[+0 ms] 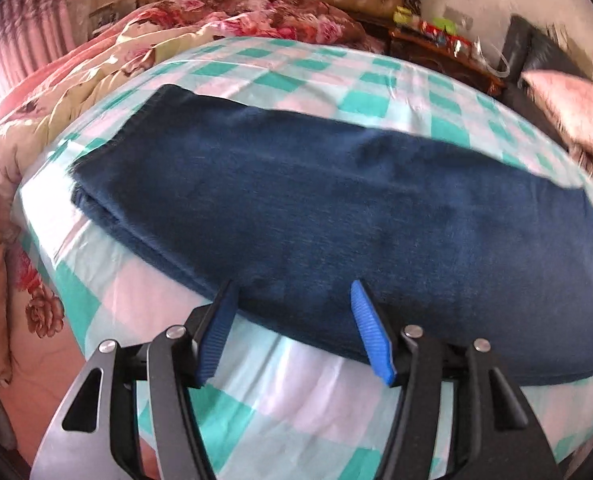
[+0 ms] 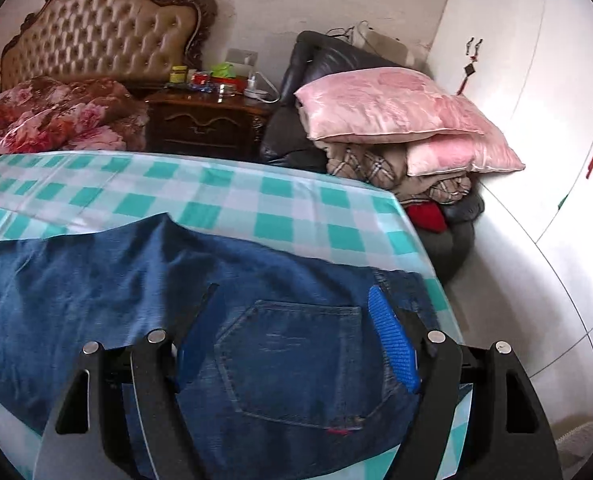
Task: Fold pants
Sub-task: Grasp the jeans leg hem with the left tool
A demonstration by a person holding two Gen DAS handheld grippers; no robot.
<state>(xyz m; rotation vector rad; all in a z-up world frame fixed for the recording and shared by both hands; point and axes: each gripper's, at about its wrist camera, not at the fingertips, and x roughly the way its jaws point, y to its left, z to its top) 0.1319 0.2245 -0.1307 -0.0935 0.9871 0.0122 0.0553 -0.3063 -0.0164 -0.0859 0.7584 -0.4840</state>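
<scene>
Both wide, empty: left gripper (image 1: 292, 308) above jeans (image 1: 336, 216) leg edge, right gripper (image 2: 292, 320) over back pocket (image 2: 296, 360). Pinch both layers.

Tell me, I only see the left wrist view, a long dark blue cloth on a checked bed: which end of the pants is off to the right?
Observer: The waist end; a back pocket shows on the pants there.
Operator: Are the other tongs gripping it?
Observer: No, the right tongs hang open above that pocket.
Operator: What lies beyond the bed?
Observer: Pink pillows stacked beside a white wardrobe.
</scene>
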